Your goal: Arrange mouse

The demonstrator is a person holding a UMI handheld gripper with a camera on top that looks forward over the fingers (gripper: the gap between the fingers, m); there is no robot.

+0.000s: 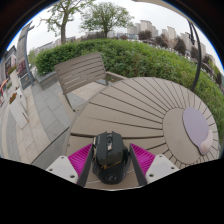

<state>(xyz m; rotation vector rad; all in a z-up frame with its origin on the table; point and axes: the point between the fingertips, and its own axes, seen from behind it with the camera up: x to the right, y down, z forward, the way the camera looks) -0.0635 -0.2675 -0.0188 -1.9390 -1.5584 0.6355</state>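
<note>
On a slatted wooden worktop (140,110) outdoors, I hold the gripper (111,160) around a black mouse (110,152), which sits on the near part of the boards, between the two fingers. The pink pads (80,158) flank its left and right flanks; whether they press on the shell or stand just clear of it, I cannot tell. A wooden bench (82,72) stands beyond the worktop to the far left, with a hedge (130,55), trees and buildings farther off. I judge the mouse light and rigid, its moulded plastic shell smooth and rather slippery, with buttons and a wheel on top that would click under pressure. The best hold, in my view, is across its waist, side to side, squeezing only enough to keep it from sliding.
</note>
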